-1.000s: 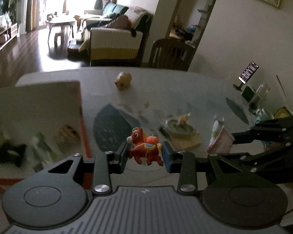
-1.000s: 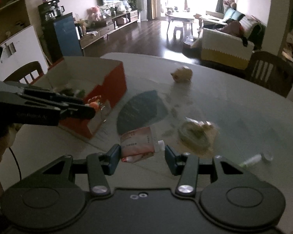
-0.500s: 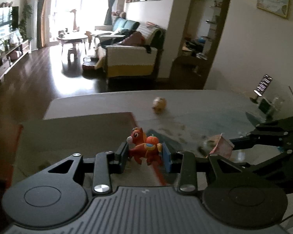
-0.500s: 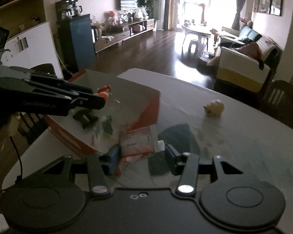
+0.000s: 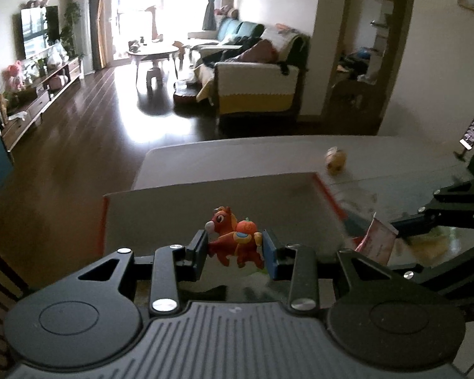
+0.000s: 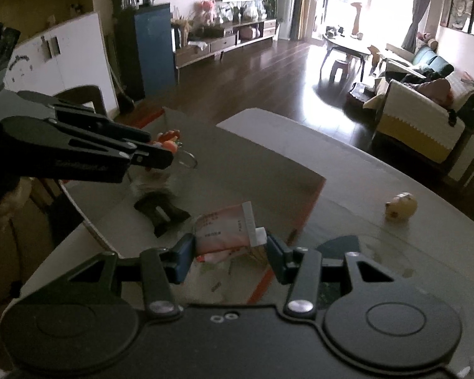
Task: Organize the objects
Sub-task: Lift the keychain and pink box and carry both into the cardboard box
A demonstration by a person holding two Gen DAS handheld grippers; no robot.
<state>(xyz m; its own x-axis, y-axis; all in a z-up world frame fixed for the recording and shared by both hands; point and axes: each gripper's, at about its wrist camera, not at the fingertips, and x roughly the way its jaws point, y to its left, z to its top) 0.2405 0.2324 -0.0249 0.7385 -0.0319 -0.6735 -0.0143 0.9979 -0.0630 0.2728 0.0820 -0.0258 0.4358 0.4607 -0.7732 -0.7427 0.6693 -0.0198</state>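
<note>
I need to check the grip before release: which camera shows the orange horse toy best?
The left wrist view: the orange horse toy sits centred and whole in the left gripper, over the box. The right wrist view shows only an orange bit past that gripper's fingers.

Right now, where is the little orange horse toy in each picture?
Left wrist view: the orange horse toy sits bottom centre, pinched in the left tool, above the red box.
Right wrist view: it peeks out at middle left.
Shared landmark: the small yellow toy on the table.
</note>
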